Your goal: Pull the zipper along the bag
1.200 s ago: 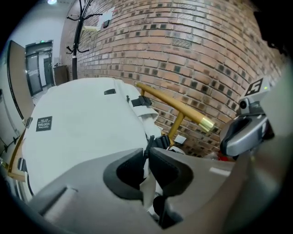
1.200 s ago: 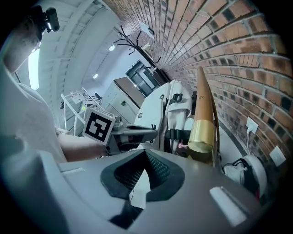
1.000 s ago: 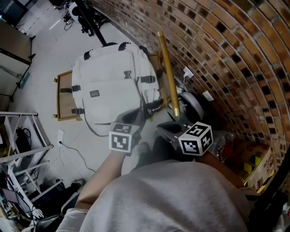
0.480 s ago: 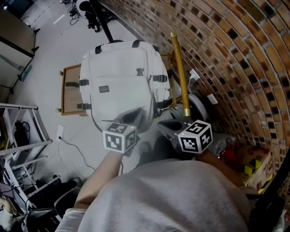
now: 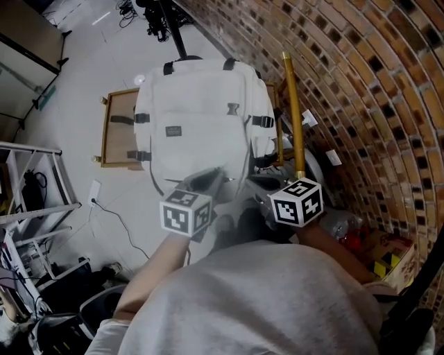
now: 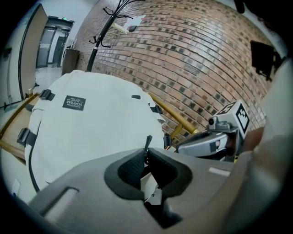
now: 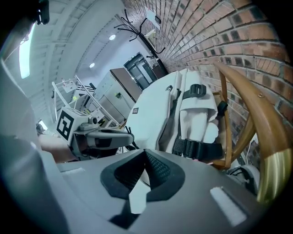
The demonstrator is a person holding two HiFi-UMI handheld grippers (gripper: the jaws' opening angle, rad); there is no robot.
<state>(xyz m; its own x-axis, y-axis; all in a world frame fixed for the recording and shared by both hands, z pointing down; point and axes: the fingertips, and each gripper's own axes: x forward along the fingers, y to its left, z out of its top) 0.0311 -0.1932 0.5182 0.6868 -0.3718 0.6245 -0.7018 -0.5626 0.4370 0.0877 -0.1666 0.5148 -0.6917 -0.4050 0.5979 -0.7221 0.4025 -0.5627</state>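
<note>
- Looks like a lab or studio workspace, not a home.
- Brick wall fills the right side of the head view, above a pale, smooth floor.
- Metal rack at left edge, with a loose cable trailing over the floor beside it.
- Black stand and tangled leads at top centre.
- Right gripper view: recessed ceiling lights, tall grey cabinets and a coat stand against the bricks.
- Boxes and clutter at lower right.

One bag; two grippers
</note>
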